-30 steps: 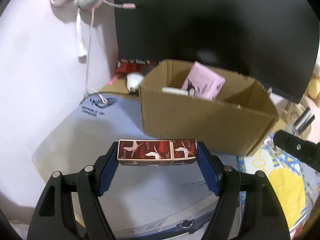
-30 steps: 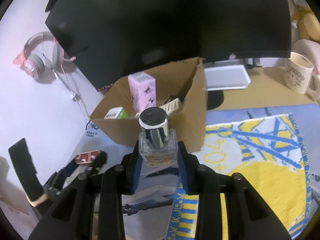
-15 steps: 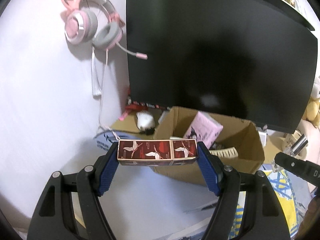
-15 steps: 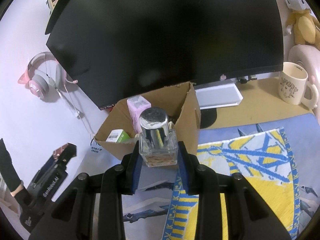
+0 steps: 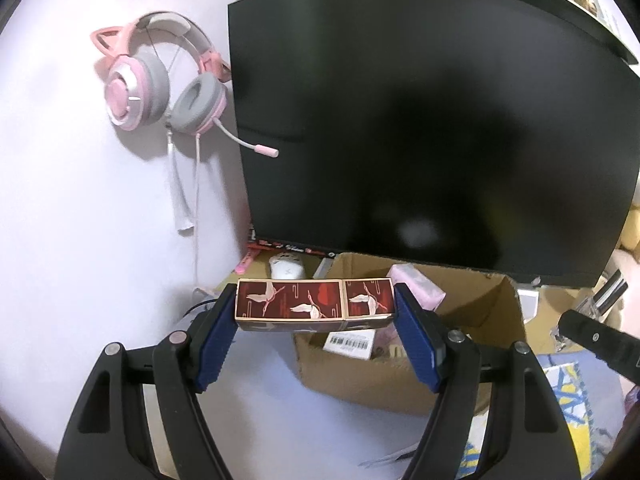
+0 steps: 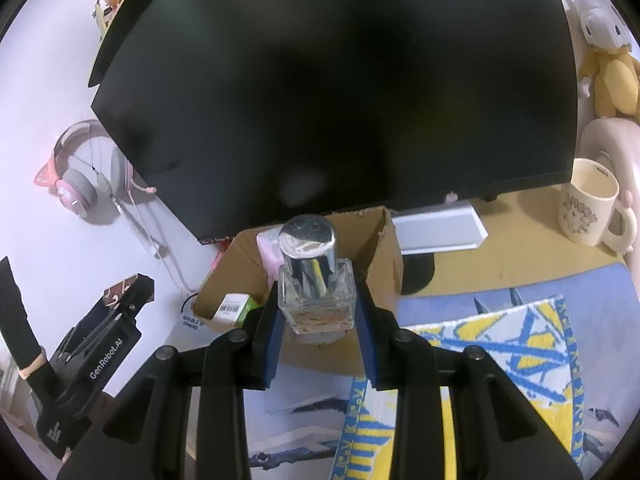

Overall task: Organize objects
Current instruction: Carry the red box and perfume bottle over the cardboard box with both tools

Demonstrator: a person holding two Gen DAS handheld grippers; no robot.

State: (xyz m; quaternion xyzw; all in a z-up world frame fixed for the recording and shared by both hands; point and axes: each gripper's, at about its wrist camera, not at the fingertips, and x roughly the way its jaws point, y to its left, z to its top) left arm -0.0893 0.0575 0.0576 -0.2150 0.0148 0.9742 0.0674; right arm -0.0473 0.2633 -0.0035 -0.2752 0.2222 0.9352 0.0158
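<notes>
My left gripper (image 5: 315,307) is shut on a dark red box with white cranes (image 5: 312,303), held crosswise in the air before the open cardboard box (image 5: 404,368). My right gripper (image 6: 317,312) is shut on a square glass perfume bottle with a silver cap (image 6: 316,280), held upright above the near wall of the cardboard box (image 6: 384,248). The box holds a pink carton (image 5: 416,286), a white barcoded pack (image 5: 350,340) and a green carton (image 6: 238,309). The left gripper also shows at the lower left of the right wrist view (image 6: 120,292).
A large black monitor (image 5: 432,120) stands right behind the box. Pink cat-ear headphones (image 5: 160,80) hang on the wall at left. A cream mug (image 6: 588,208) and plush toys (image 6: 608,60) are at right. A blue and yellow mat (image 6: 520,352) covers the desk.
Both grippers have risen with their loads. The cardboard box has dropped lower and smaller in both views, and more of the monitor and headphones shows.
</notes>
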